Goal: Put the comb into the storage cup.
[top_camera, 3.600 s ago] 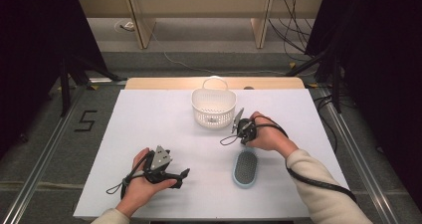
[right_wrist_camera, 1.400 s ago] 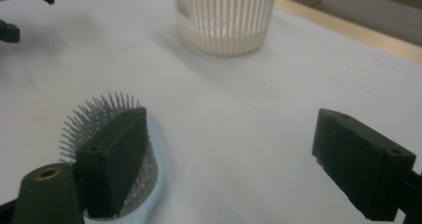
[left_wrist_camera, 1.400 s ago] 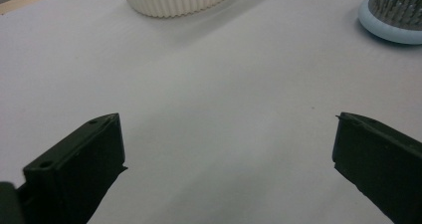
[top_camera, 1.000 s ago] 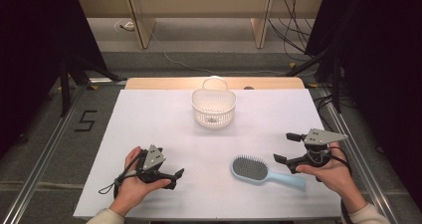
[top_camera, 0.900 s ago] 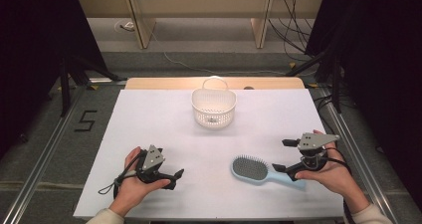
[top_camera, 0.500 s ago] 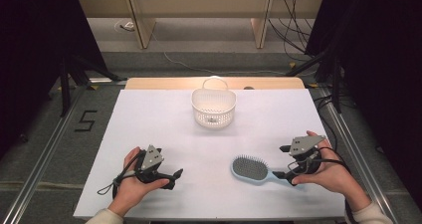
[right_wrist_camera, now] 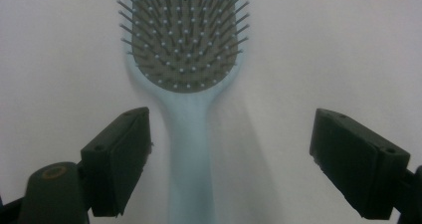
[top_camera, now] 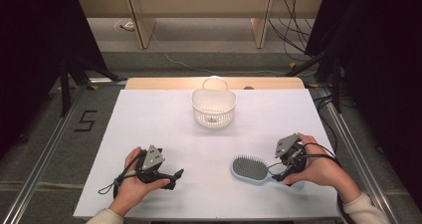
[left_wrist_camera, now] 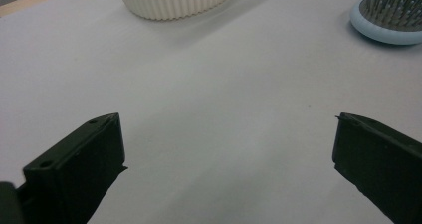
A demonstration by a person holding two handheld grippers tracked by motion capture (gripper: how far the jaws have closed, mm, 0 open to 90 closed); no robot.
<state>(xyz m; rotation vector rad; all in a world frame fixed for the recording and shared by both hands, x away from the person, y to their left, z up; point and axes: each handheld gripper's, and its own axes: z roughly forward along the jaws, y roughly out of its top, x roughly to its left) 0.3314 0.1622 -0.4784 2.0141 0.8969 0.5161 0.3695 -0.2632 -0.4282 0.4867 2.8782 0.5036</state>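
Observation:
A light blue hairbrush (top_camera: 250,168) lies bristles up on the white table, its handle pointing right under my right hand. My right gripper (top_camera: 279,173) is open and straddles the handle. In the right gripper view the handle (right_wrist_camera: 191,154) runs between the two jaws, closer to the left one and touching neither, with my right gripper (right_wrist_camera: 231,159) low over it. My left gripper (top_camera: 173,179) rests open at the front left with nothing between its jaws. The left gripper view has my left gripper (left_wrist_camera: 229,169) over bare table and the hairbrush head (left_wrist_camera: 388,15) at top right.
A white slatted basket (top_camera: 214,115) with a handle stands at the back centre of the white table (top_camera: 149,119); its base also appears as the basket (left_wrist_camera: 174,0) in the left gripper view. Metal rails run along both table sides.
The right gripper has moved left and down from the table's right side onto the brush handle, which now sits between its open jaws. The brush and left gripper have stayed put over the last second.

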